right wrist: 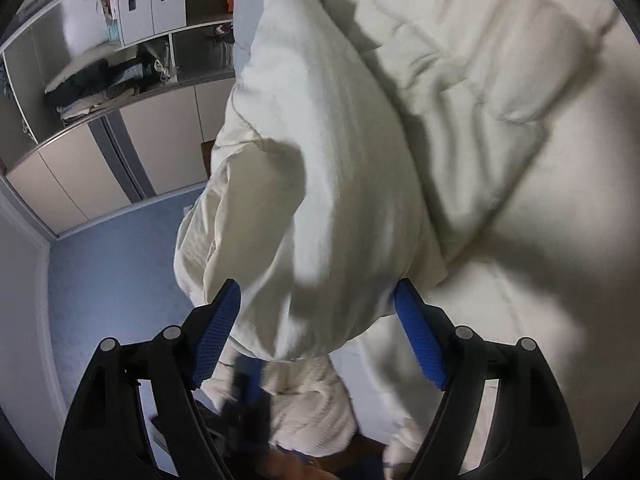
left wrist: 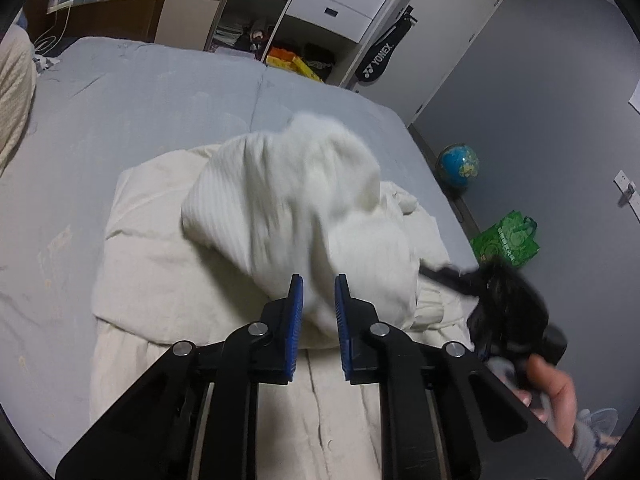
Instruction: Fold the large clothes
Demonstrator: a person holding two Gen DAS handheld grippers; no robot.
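A large cream-white garment lies spread on the grey-blue bed. A bunched, blurred part of it is lifted above the rest. My left gripper has its blue pads a small gap apart, with the lifted fabric between and past the tips; whether it pinches the fabric does not show. My right gripper is wide open, its blue pads either side of a hanging fold of the garment. It appears blurred and dark at the right in the left wrist view.
An open wardrobe with white drawers stands beyond the bed. A black racket bag hangs on it. A globe and a green bag sit on the floor at right. A cream pillow lies at the left.
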